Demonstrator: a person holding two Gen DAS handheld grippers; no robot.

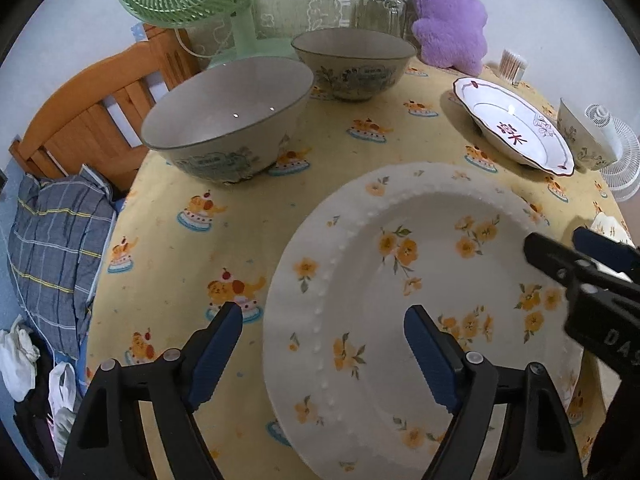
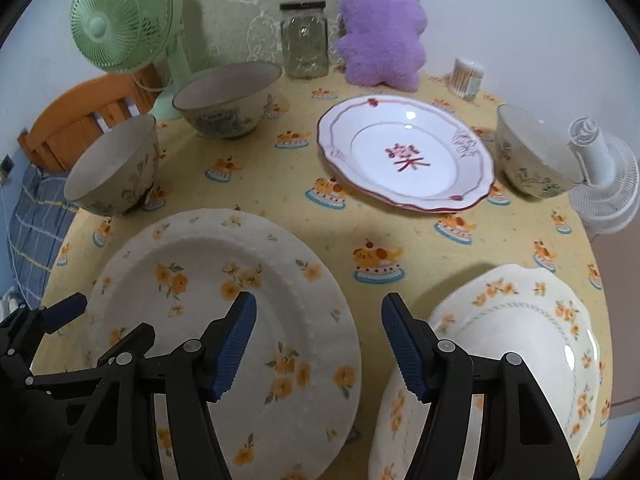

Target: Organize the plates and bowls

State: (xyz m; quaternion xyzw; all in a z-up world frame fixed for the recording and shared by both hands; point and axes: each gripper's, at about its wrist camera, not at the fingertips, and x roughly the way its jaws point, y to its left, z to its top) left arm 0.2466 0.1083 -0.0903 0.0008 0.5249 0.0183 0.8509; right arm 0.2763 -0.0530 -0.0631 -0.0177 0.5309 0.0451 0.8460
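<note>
A round counter [image 2: 320, 236] draped in a yellow cloth printed with small dog-and-cake figures holds plates and bowls. Nearest the viewer, a large white plate with orange flowers [image 2: 224, 320] lies flat at the near left, its beaded rim close to the counter's near edge. The left gripper [image 1: 322, 354] hovers over this plate's left rim with its blue-padded fingers [image 1: 214, 354] spread wide, one finger outside the rim and one above the plate's well, holding nothing. The right gripper [image 2: 318, 344] hangs over the bare strip of cloth between that plate and a scalloped floral dish [image 2: 520, 332] at the near right; its fingers are also wide apart and empty.

Beyond a stretch of open cloth in the middle, a white plate with a red character and red scalloped rim [image 2: 404, 158] sits flat. To its right stands a small floral bowl [image 2: 532, 152], touching or just beside a white mini fan [image 2: 604, 184] at the right edge. At the left edge stand two larger grey-rimmed bowls, the nearer bowl [image 2: 116, 168] and the farther bowl [image 2: 228, 100], slightly apart.

Along the far edge stand a green fan [image 2: 120, 16], a glass jar [image 2: 304, 40], a purple plush toy [image 2: 380, 28] and a cup of cotton swabs [image 2: 467, 74]. A wooden chair back [image 1: 100, 108] rises beyond the left edge.
</note>
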